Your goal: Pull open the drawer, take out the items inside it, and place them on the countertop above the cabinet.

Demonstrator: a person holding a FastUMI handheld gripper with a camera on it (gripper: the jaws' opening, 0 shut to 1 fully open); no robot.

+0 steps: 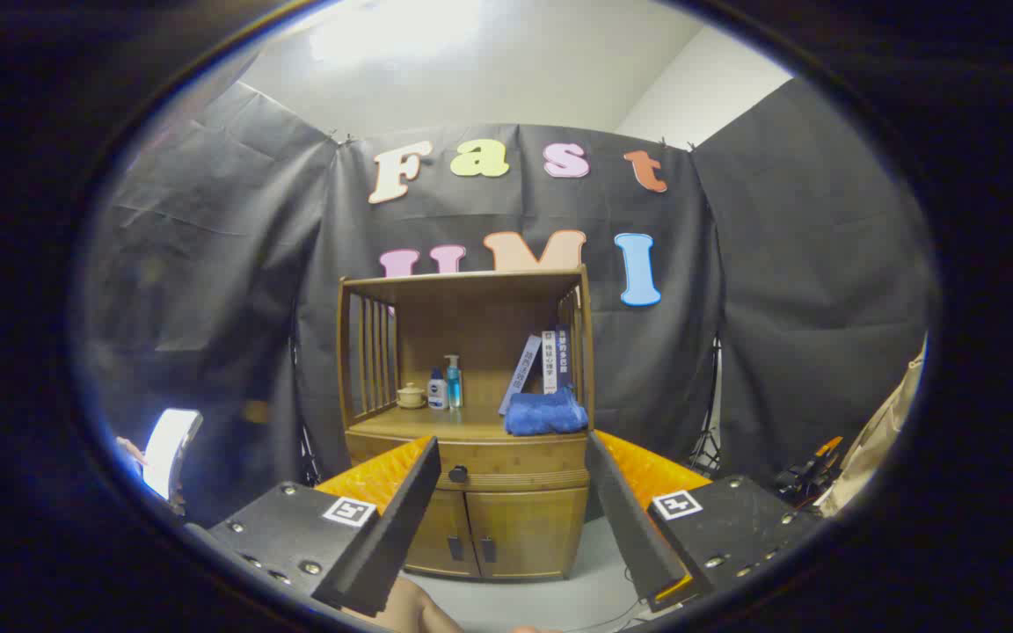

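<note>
Drawer [506, 457]: contents hidden, front closed. Books [546, 362]: spine text too small. Cabinet [489, 527]: lower corners masked by gripper [511, 475] fingers.

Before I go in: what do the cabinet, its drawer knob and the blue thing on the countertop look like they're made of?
Cabinet: looks like wood or bamboo, warm brown, visible grain, slight sheen. Drawer knob: small, dark and round, metal or plastic; too small to tell. Blue thing: soft folded cloth, likely a towel, matte and rumpled. The hand-held gripper is open, well short of the closed drawer.

Wooden drawer [471, 464] shut, dark knob [458, 474], under countertop [436, 425]
</note>
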